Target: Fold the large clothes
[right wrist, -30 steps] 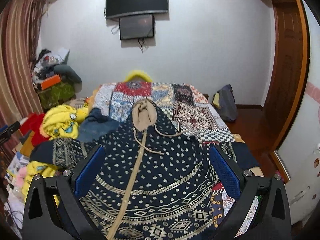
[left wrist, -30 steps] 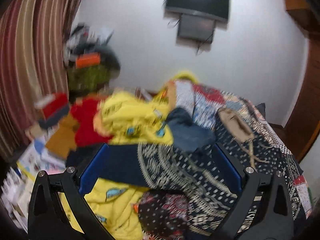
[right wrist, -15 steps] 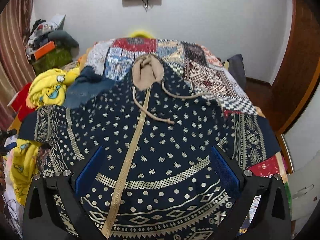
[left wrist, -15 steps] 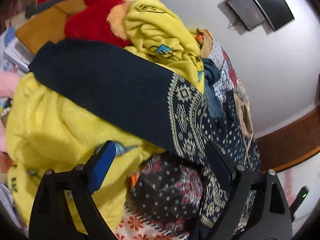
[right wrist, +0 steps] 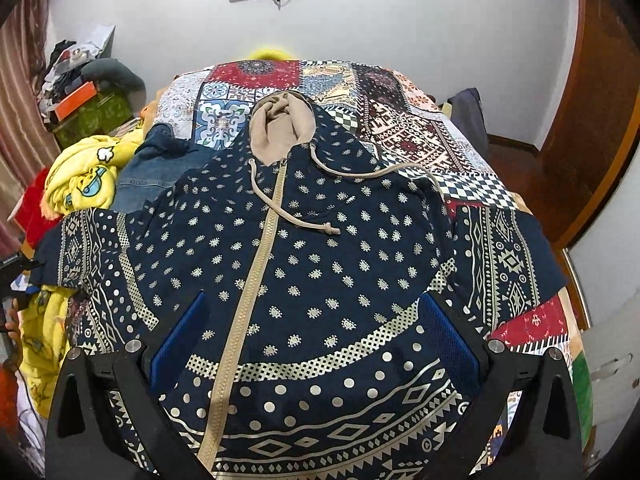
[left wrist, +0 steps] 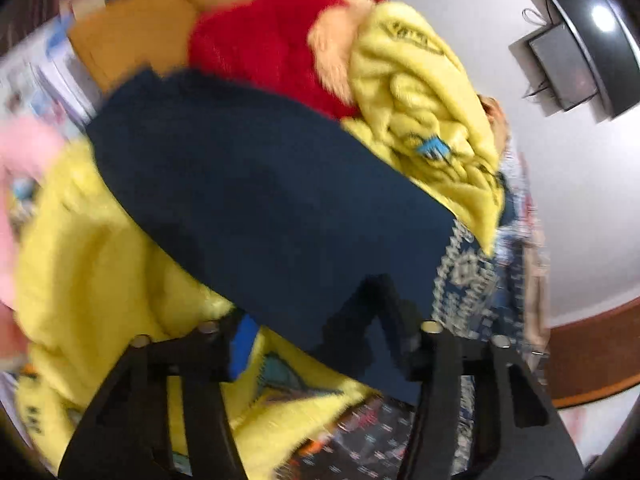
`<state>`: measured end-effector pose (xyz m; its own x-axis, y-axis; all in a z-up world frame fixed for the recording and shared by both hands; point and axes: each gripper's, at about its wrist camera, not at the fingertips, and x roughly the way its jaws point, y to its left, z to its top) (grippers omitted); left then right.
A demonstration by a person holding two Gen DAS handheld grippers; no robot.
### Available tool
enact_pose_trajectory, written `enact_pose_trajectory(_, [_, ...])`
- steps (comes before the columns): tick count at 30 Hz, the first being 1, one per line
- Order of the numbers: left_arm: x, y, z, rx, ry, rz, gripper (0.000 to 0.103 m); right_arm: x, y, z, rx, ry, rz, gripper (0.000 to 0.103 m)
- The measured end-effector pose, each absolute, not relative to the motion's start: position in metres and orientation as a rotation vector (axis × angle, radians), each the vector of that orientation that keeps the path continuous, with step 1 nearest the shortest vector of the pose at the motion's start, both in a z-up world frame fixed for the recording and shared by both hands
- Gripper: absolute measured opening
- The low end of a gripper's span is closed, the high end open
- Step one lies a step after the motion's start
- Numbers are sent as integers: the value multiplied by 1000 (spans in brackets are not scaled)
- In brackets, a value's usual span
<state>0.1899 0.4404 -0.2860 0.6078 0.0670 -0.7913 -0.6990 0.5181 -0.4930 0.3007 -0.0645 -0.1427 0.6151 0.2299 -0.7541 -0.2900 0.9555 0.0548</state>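
Observation:
A navy zip hoodie with gold print and a tan hood lies spread face up on the bed, both sleeves stretched out sideways. My right gripper is open and empty, just above the hoodie's lower front. My left gripper is open, its jaws either side of the plain navy cuff end of the hoodie's left sleeve. The sleeve edge lies between the fingers but they are apart. The left wrist view is blurred.
A patchwork bedspread covers the bed. Yellow plush blankets and a red plush are piled left of the bed, with jeans beside them. A cluttered shelf stands at the left wall; a wooden door is right.
My left gripper has swung down and in onto the sleeve's cuff, which now lies between its jaws. My right gripper has lowered closer over the hoodie's front.

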Motion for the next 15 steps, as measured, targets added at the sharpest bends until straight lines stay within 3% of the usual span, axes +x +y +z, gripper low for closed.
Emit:
enact_pose_trajectory(4, [210, 420, -254, -621, 824, 659, 14, 297, -74, -138, -57, 842, 287, 103])
enact_pose_trajectory(7, [224, 405, -220, -484, 788, 663, 7, 296, -85, -134, -29, 837, 281, 103])
enact_pose_trajectory(15, [274, 324, -113, -280, 631, 461, 3, 292, -118, -123, 39, 818, 262, 103])
